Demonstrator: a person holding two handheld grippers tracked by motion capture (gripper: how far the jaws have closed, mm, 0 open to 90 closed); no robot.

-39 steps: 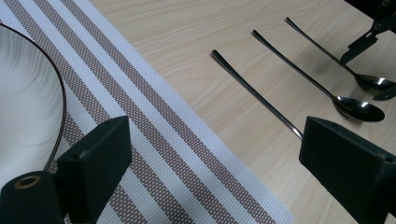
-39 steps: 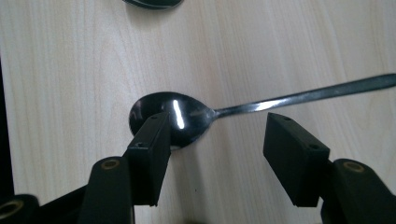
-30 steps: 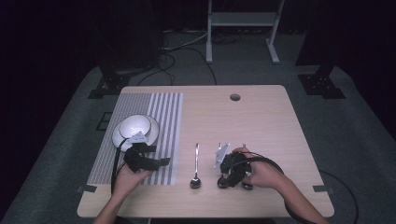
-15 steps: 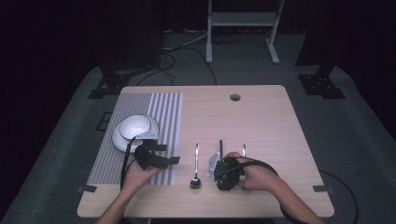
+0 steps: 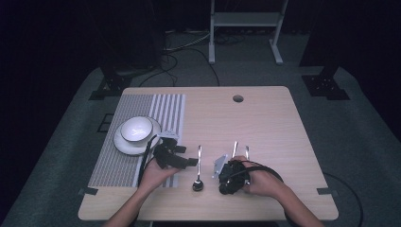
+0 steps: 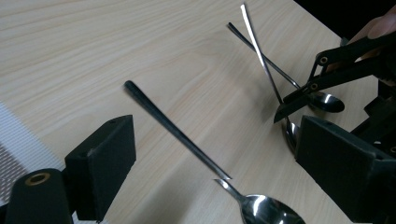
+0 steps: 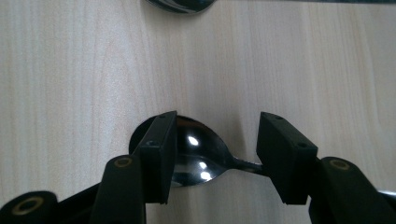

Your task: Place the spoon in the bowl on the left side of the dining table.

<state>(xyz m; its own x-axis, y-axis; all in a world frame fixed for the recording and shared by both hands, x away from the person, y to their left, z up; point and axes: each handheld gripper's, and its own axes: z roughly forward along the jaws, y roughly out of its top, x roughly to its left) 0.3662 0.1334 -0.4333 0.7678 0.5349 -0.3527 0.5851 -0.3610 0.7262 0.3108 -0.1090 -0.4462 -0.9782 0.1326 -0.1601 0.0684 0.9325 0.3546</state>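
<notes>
Spoons lie on the wooden table (image 5: 283, 142), right of the bowl (image 5: 136, 129). Your right gripper (image 7: 212, 154) has just been closing — its jaws bracket one spoon (image 7: 198, 158), not yet clamped. Your left gripper (image 6: 210, 163), open, has slid toward the black-handled spoon (image 6: 187, 140) — pickups imminent.

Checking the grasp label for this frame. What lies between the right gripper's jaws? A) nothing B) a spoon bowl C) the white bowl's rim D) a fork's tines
B: in the right gripper view the right gripper has its jaws on either side of a shiny spoon, bowl and neck lying on the wooden table.
</notes>
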